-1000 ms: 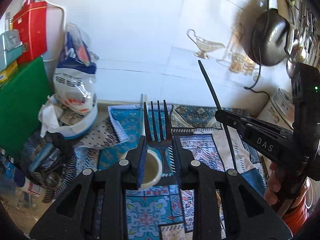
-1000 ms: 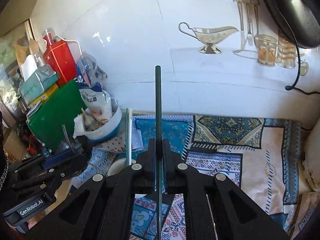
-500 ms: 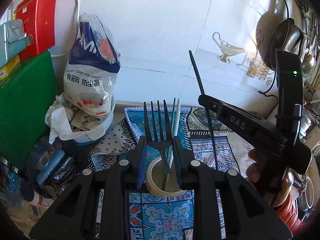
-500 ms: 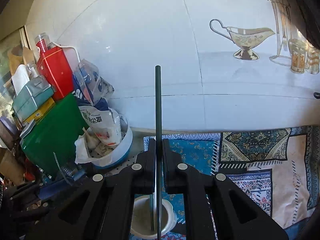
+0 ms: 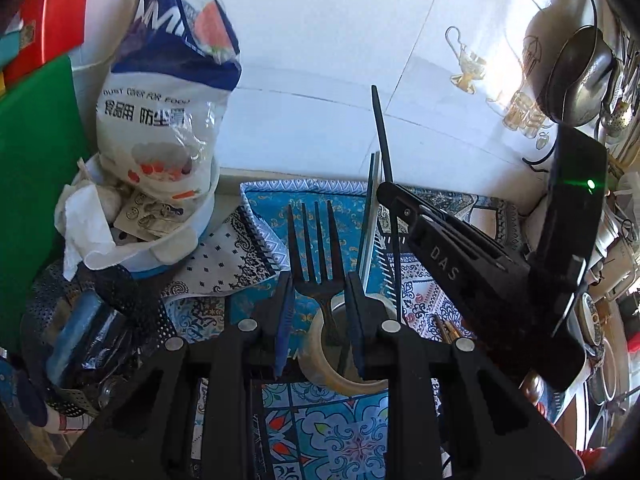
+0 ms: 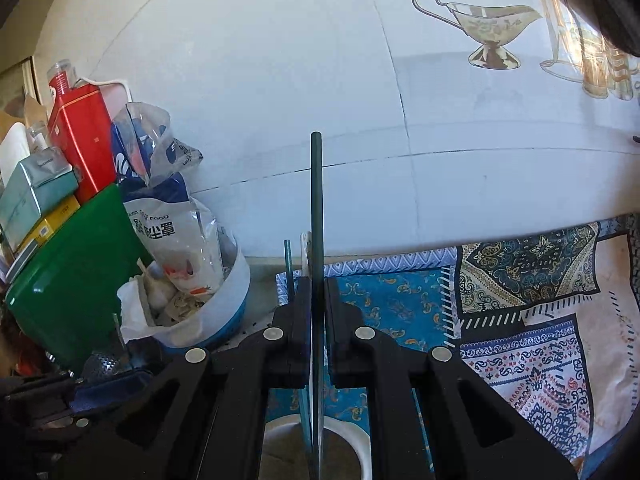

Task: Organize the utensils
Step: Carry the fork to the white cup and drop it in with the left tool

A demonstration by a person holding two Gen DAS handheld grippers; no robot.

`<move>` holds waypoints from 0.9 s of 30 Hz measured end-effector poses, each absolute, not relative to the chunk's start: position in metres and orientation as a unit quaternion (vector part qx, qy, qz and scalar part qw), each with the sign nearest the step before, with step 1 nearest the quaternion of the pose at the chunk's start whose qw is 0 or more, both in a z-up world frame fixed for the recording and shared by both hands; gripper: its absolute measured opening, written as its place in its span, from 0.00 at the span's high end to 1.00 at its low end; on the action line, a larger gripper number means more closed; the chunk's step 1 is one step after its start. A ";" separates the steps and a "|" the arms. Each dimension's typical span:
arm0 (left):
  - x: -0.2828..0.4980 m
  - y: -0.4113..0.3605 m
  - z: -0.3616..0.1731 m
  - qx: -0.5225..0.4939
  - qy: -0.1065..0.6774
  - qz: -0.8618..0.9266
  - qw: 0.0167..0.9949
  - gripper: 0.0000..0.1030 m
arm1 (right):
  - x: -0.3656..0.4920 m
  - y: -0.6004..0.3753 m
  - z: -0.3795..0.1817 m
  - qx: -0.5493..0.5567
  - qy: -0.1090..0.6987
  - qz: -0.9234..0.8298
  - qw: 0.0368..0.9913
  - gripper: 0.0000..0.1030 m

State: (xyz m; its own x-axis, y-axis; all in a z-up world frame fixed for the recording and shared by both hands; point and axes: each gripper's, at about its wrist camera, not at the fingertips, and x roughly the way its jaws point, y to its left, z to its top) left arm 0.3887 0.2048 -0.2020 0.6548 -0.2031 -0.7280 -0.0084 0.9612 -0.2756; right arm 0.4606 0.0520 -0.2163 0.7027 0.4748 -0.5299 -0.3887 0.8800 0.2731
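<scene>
The left gripper (image 5: 320,300) pinches a black fork (image 5: 316,248), the right gripper (image 6: 318,304) a dark chopstick (image 6: 317,208), both above the cup (image 5: 344,376). Two utensils crowding one narrow mouth could clash, or tip the cup on the counter.

Your matt black plastic fork (image 5: 316,256) hangs above a glossy ceramic cup (image 5: 340,364); patterned woven cloth (image 5: 340,440) covers the worktop; glossy white tiles (image 6: 280,100) upper frame; crinkled shiny plastic bag (image 5: 168,92) at left.
</scene>
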 end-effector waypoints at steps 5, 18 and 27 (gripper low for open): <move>0.391 0.207 -0.210 -0.131 0.419 -0.061 0.896 0.76 | 0.455 0.052 -0.229 0.064 0.315 0.233 0.918 0.95; 0.390 0.191 -0.220 -0.115 0.448 -0.071 0.884 0.76 | 0.434 0.038 -0.237 0.035 0.382 0.248 0.890 0.95; 0.384 0.184 -0.222 -0.116 0.468 -0.073 0.873 0.76 | 0.409 0.020 -0.252 0.028 0.464 0.253 0.848 0.94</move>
